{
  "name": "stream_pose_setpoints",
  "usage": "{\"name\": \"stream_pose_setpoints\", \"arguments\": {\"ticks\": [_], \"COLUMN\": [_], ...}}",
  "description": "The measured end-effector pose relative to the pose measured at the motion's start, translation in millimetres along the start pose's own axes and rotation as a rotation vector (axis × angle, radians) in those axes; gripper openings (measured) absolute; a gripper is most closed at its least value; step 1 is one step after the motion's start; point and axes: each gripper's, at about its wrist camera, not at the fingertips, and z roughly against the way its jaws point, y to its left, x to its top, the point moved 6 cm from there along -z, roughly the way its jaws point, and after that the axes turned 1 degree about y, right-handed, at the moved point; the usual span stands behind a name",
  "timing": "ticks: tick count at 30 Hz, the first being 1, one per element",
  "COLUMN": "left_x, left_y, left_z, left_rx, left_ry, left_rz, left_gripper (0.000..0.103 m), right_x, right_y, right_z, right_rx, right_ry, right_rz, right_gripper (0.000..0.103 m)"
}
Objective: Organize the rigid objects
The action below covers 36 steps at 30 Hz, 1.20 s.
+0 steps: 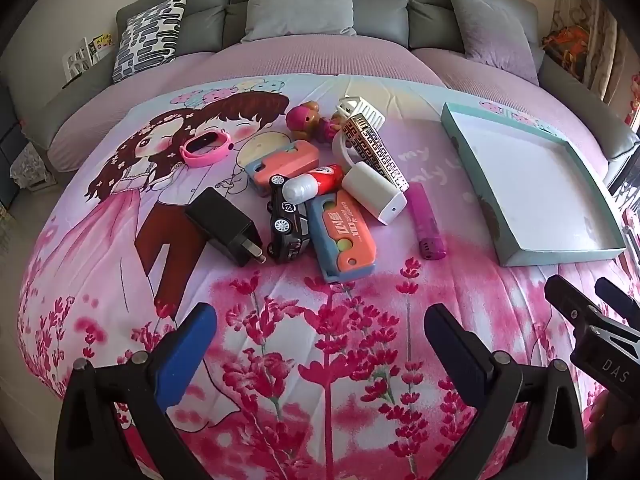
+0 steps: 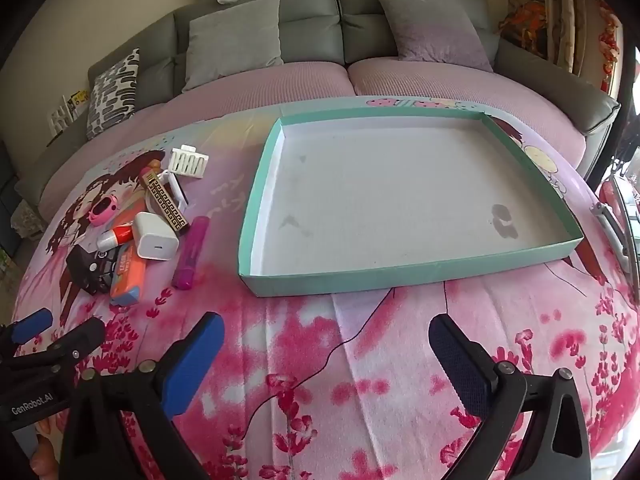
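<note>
A: Behind the bed runs a grey sofa (image 1: 316,0) with cushions; the work sits on a pink flowered quilt (image 1: 320,320). What's on it?

B: Small hard things in one heap: a black plug (image 1: 224,224), a toy car (image 1: 286,224), an orange case (image 1: 344,236), a white charger (image 1: 374,192), a purple lighter (image 1: 428,220), a pink watch (image 1: 206,146). From the left camera the heap lies at twelve o'clock.

A: And the box?

B: The teal tray (image 2: 400,276) has nothing in it. It sits at two o'clock of the heap, just beside it, probably as the place to sort things into.

A: The tools?

B: The left gripper (image 1: 320,344) and the right gripper (image 2: 326,360) both hang with jaws wide apart, holding nothing. The left faces the heap and the right faces the tray, so I'd guess sorting hasn't started.
</note>
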Motion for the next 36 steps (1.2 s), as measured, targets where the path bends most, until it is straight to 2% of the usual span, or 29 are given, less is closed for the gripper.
{"name": "stream_pose_setpoints", "arguments": {"ticks": [36], "left_x": [0.0], "left_y": [2.2], "left_z": [-0.7], "left_rx": [0.019], "left_ry": [0.009], "left_rz": [-0.005], "left_gripper": [0.103], "right_x": [-1.0], "right_y": [-0.6], "right_z": [-2.3], "right_rx": [0.002], "right_ry": [0.013], "right_rz": [-0.003], "right_gripper": [0.103]}}
